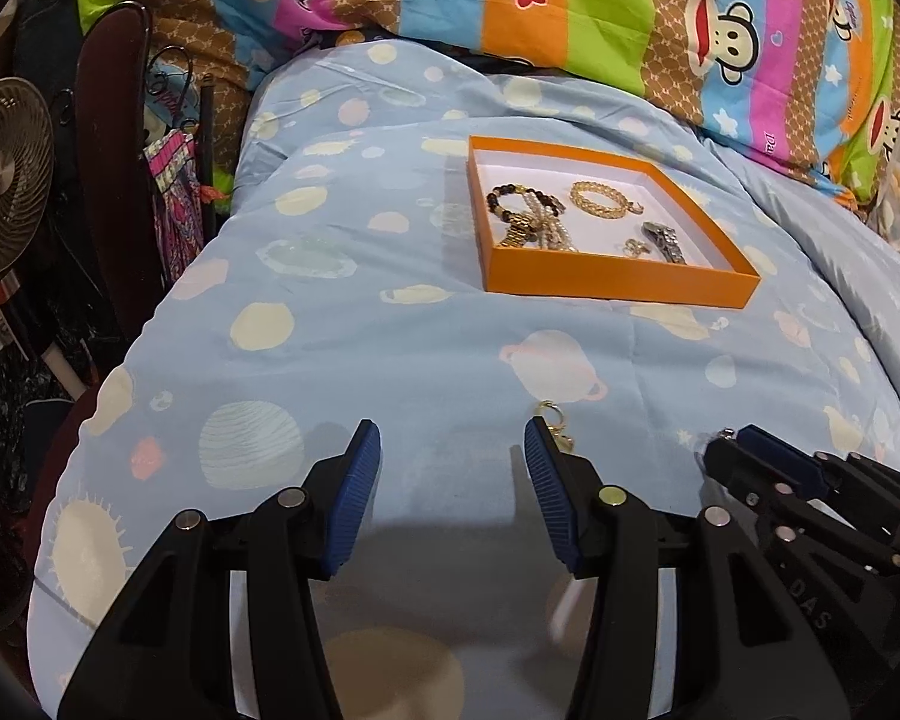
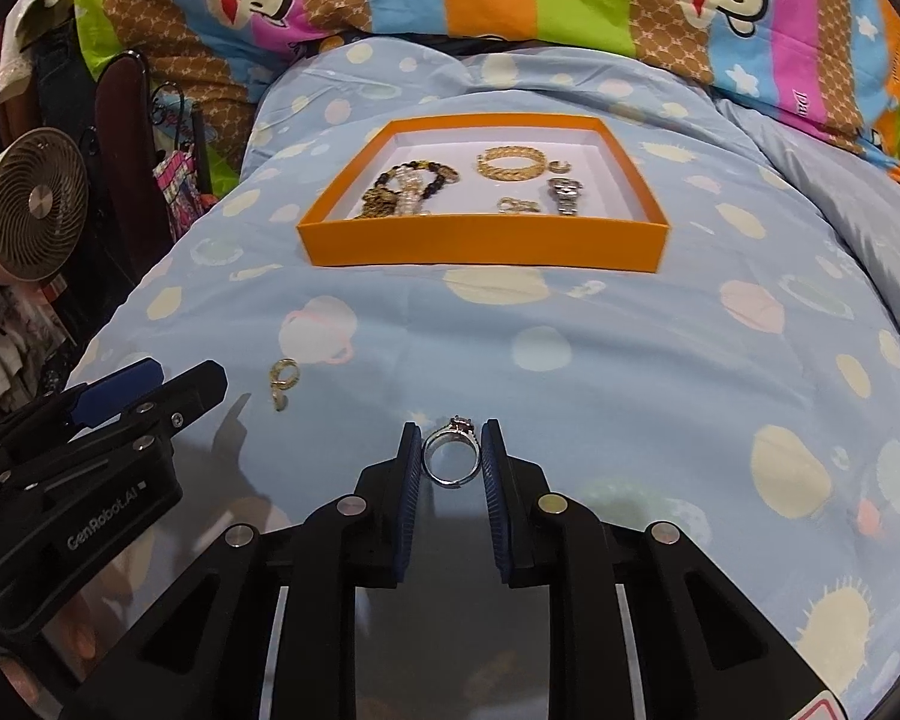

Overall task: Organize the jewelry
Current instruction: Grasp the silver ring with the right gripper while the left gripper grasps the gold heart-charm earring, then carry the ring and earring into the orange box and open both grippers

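An orange tray lies on the blue bedspread and holds bracelets, a gold chain and a watch. My right gripper is shut on a silver ring with a stone, just above the bedspread; it also shows at the right of the left wrist view. My left gripper is open and empty over the bedspread. A small gold earring lies on the bedspread beside the left gripper's right finger.
A colourful monkey-print quilt is piled behind the tray. A small fan and a dark chair back stand off the bed's left edge. The bedspread slopes down at the left and right.
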